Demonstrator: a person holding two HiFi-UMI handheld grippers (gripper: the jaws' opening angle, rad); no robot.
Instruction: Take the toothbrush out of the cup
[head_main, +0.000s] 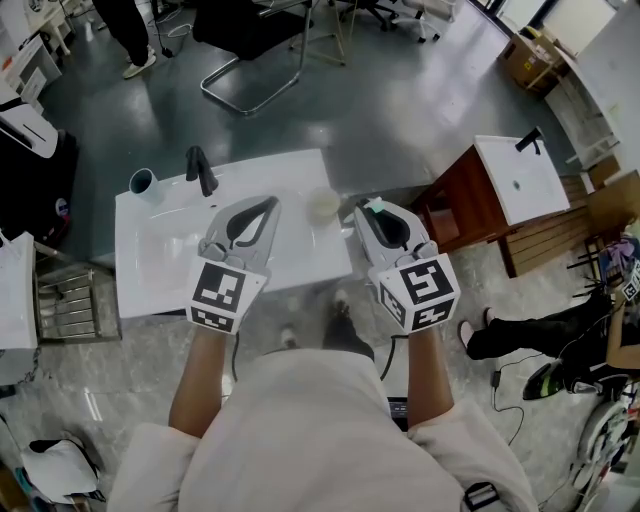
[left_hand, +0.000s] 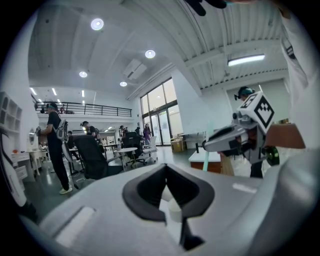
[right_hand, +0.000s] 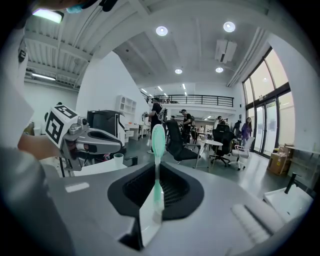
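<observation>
Toothbrush (right_hand: 158, 147), already clear of the cup (head_main: 322, 205) on the worktop (head_main: 150, 265), stands upright, pinched by the right gripper (head_main: 377, 220), which should probably clamp firmly and avoid the cup; the left gripper (head_main: 264, 210) hovers closed and empty.

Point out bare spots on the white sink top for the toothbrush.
Bare: the left rim of the sink top, in front of the blue cup. Crowded: around the black faucet at the back and the pale cup at right.

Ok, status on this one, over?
Right gripper shut on toothbrush, brush upright. Left gripper shut, empty. Cup on the sink top, toothbrush out. Nothing in the way.
</observation>
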